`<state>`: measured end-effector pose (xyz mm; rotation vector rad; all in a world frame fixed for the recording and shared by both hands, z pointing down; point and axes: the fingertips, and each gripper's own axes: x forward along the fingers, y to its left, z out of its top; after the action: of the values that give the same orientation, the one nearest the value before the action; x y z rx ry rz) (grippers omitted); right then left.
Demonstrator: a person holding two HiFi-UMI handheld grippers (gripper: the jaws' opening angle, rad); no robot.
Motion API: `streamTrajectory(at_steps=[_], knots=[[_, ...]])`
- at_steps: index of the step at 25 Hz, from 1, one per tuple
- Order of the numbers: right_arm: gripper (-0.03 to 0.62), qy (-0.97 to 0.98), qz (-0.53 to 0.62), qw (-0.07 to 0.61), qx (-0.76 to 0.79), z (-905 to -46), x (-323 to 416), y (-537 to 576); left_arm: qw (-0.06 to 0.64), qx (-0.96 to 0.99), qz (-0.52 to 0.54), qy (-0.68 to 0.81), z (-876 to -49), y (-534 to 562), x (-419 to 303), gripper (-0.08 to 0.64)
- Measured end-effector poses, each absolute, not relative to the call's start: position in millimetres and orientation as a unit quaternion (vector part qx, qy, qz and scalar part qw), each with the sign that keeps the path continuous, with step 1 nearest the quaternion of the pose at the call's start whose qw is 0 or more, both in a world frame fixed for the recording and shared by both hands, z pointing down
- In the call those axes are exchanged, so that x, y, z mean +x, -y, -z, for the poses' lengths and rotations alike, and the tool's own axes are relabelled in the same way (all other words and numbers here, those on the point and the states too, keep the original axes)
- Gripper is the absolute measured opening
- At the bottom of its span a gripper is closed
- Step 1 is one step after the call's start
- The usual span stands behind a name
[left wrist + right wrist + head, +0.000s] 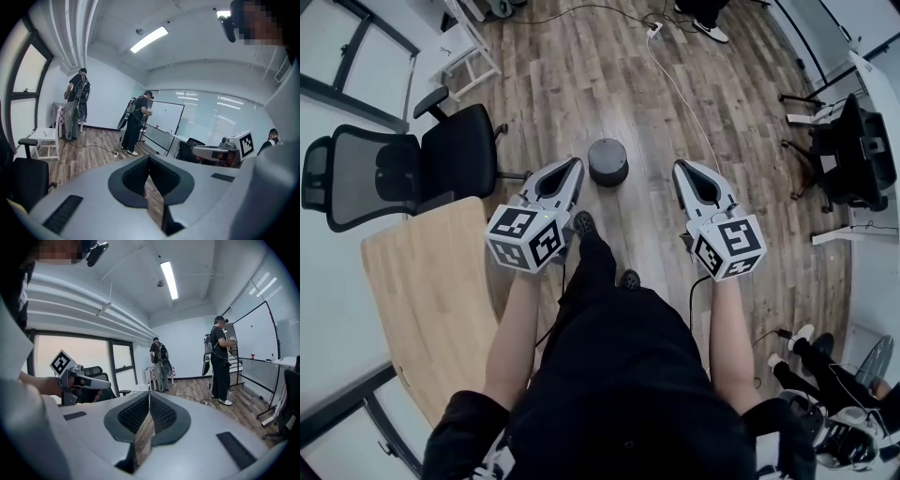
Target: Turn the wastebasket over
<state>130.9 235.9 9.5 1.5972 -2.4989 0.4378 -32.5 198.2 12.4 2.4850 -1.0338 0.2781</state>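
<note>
At the left edge of the head view stands a black mesh office chair (389, 173). Below it, at lower left, is the corner of a pale wooden table (431, 291). Just right of the table, the person's bare left forearm reaches up the frame from the lower centre, the hand hidden behind the marker cube. The left gripper (575, 165) points forward and slightly down over the plank floor (609, 75). Its jaws are pressed together with nothing between them. The wastebasket (607, 161), dark and round, stands on the floor at upper centre. It sits just past the two grippers' tips and between them, touching neither. Right of it, the right forearm runs parallel to the left, and the right gripper (682, 169) is level with the left one in the frame, likewise clenched and empty. At the right edge stands a second black chair (862, 155).
</note>
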Motion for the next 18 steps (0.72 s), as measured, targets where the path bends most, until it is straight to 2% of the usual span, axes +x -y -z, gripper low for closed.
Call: streamTrajectory(at_steps=[18], knots=[[0.034, 0.805, -0.167, 0.095, 0.561, -31, 86, -106, 0.253, 0.903, -0.102, 0.331, -40, -57, -71, 0.017]])
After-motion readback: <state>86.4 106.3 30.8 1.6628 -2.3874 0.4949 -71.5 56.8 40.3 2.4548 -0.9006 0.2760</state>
